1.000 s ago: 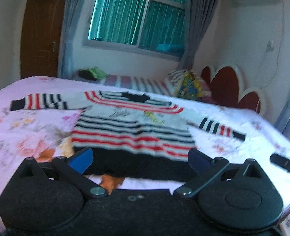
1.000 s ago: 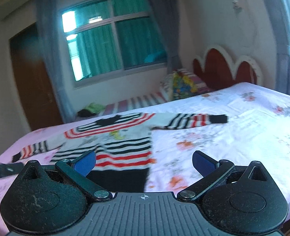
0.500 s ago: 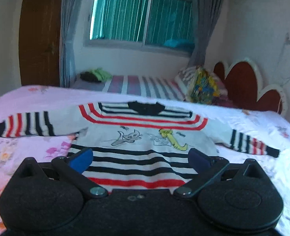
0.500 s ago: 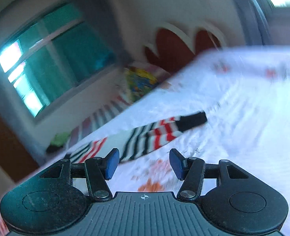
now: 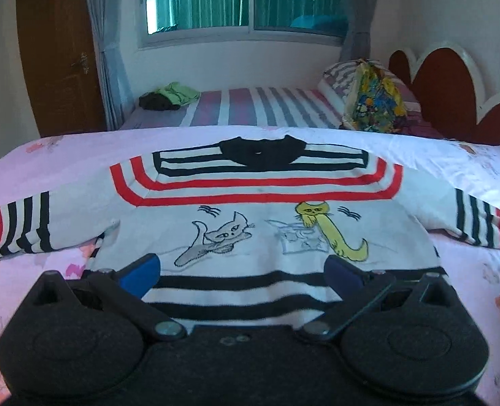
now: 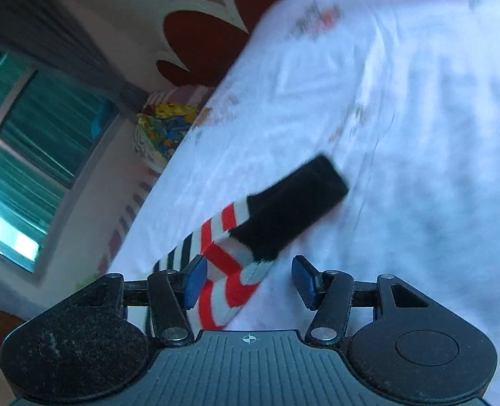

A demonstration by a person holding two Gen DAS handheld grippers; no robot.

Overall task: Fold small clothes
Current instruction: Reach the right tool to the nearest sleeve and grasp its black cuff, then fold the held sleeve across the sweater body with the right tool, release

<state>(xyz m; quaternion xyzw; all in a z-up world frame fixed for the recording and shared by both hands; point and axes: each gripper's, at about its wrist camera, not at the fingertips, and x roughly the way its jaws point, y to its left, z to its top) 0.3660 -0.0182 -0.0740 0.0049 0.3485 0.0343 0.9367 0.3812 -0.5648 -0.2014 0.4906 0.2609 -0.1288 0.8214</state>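
- We judge the fold has barely begun: the sweater (image 5: 263, 233) lies flat and face up on the bed (image 5: 46, 162), collar at the far side, both sleeves spread out to left and right
- The step in hand looks like the first sleeve fold, with our right tool (image 6: 248, 280) lined up on the striped sleeve (image 6: 229, 253) near its black cuff (image 6: 294, 203)
- The right tool is open, its blue pads either side of the sleeve; the left pad (image 6: 194, 279) is just beside or touching the cloth, the right pad well clear of it, so nothing is gripped yet
- That tool is rolled hard to one side and pitched down at the bed, and the view is blurred
- Our left tool (image 5: 241, 270) is wide open and holds nothing; it hangs level over the near striped part of the sweater's body, pointing at the collar
- Next, we judge, the right tool needs to close on the sleeve by the cuff and carry it across the chest; a thin pinch could slip, and the left tool could pin the body
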